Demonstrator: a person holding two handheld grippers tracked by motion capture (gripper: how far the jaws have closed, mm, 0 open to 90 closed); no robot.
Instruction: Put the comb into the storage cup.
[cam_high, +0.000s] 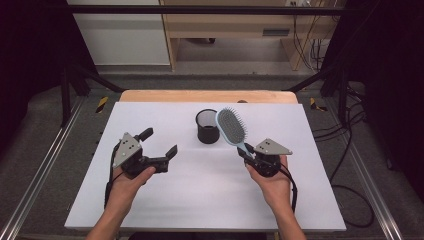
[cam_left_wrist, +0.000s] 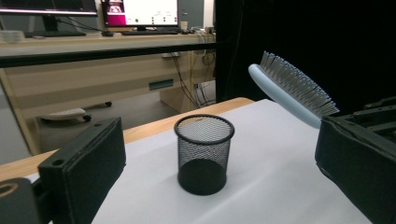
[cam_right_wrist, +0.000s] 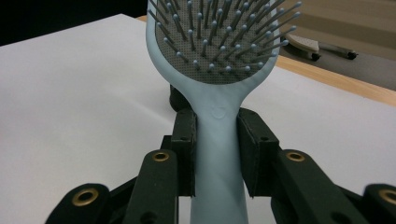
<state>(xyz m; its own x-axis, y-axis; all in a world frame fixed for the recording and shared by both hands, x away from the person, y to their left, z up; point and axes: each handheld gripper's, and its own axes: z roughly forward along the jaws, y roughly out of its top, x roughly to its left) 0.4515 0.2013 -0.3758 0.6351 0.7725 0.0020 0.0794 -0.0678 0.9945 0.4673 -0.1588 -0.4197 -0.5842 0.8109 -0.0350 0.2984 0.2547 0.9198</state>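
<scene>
The light blue hairbrush (cam_high: 231, 126) is up in the air, right beside the black mesh cup (cam_high: 207, 127). The right tool (cam_high: 248, 154) squeezes its handle on both sides, bristles facing up. The cup stands on the white desk (cam_high: 200, 200). The left tool (cam_high: 160, 145) is wide open and holds nothing.

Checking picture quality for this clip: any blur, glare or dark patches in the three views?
High view: even light on the white table, surroundings dark, no glare. Left gripper view: mesh cup sharp, near fingers soft. Right gripper view: hairbrush handle in focus, bristle tips and background slightly soft.
</scene>
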